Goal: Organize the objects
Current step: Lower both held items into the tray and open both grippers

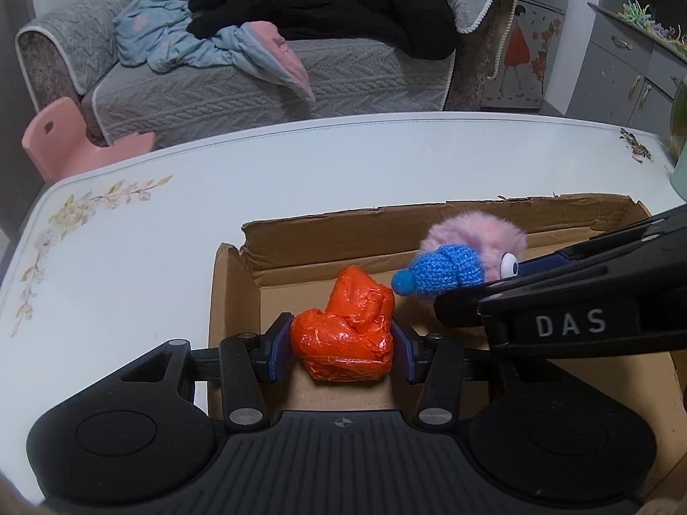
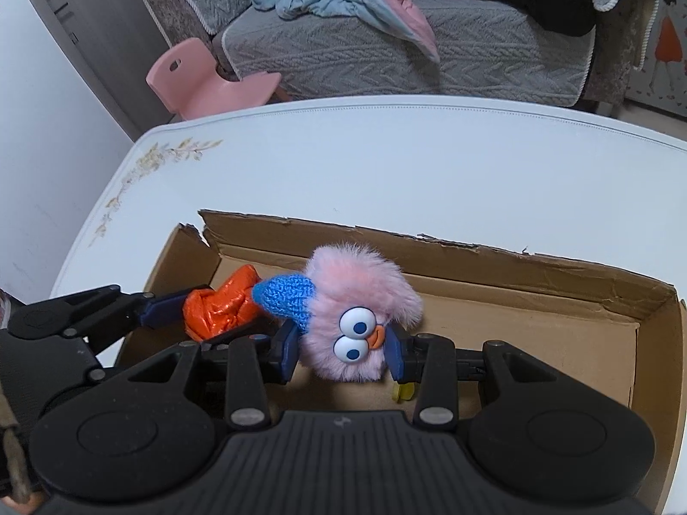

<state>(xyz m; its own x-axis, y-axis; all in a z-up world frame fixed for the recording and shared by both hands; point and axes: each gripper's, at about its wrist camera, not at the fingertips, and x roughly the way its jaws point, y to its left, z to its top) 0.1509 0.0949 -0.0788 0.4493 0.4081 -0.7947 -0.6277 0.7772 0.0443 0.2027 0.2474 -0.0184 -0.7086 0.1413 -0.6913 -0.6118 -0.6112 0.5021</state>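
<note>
A crumpled orange plastic bag (image 1: pixel 343 339) sits low inside an open cardboard box (image 1: pixel 322 231), at its left end, and my left gripper (image 1: pixel 342 349) is shut on it with a blue pad against each side. A fluffy pink plush toy (image 2: pixel 356 300) with a blue knitted hat (image 2: pixel 285 296), big eyes and an orange beak hangs over the box (image 2: pixel 429 253), gripped by my right gripper (image 2: pixel 345 352). In the left wrist view the right gripper (image 1: pixel 481 287) reaches in from the right, with the toy (image 1: pixel 472 236) just beyond the bag. The right wrist view shows the left gripper (image 2: pixel 202 317) and the bag (image 2: pixel 219 307) to the left of the toy.
The box lies on a white table (image 2: pixel 386 163) with a floral print at its left corner. A small yellow thing (image 2: pixel 403 392) lies on the box floor under the right gripper. Behind the table stand a grey sofa (image 1: pixel 240 81) with heaped clothes and a pink child's chair (image 2: pixel 202 81).
</note>
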